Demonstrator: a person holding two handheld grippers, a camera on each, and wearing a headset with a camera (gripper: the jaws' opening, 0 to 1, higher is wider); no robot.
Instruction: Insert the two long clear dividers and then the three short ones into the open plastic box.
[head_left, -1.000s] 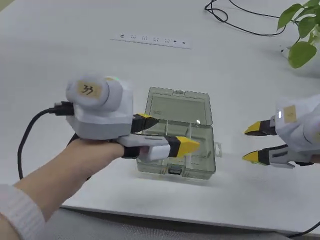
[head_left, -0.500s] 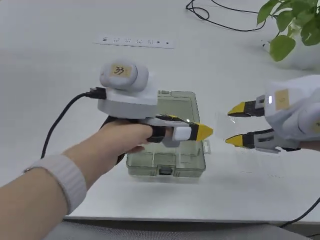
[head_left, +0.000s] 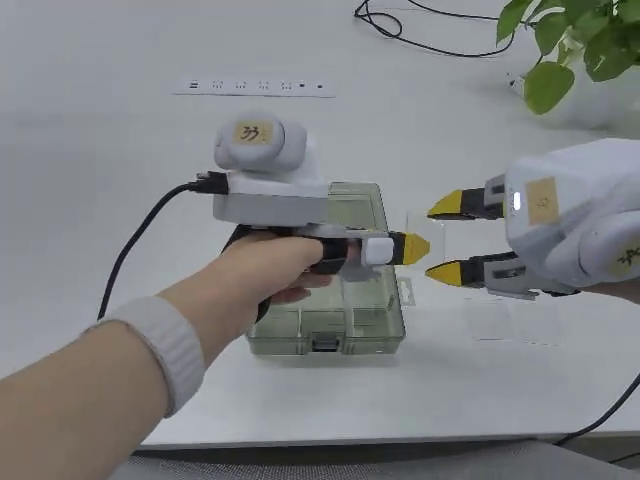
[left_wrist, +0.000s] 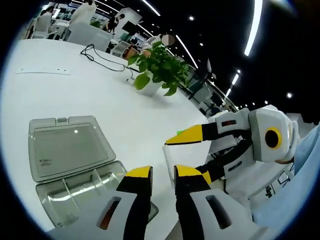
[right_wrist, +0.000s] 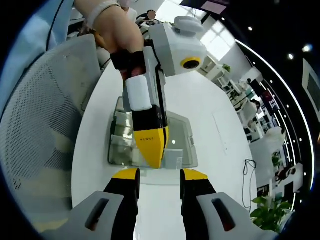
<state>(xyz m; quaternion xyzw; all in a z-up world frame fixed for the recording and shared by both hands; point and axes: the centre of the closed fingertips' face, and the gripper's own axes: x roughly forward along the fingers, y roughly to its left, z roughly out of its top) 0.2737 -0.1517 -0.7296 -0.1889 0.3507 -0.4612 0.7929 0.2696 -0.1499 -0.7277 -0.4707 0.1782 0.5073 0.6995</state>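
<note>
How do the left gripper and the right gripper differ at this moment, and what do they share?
The left gripper has its jaws close together; the right gripper has its jaws wide apart. The left gripper reaches over the open plastic box; the right gripper hangs beside it, over the table. Their tips point toward each other and nearly meet. Both have white bodies and black jaws tipped in yellow.

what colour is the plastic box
The box is see-through with a smoky grey-green tint; the head view shows it best.

handwritten "33" on the tan sticker (head_left: 252, 133) atop the left gripper (head_left: 410, 246)
</note>
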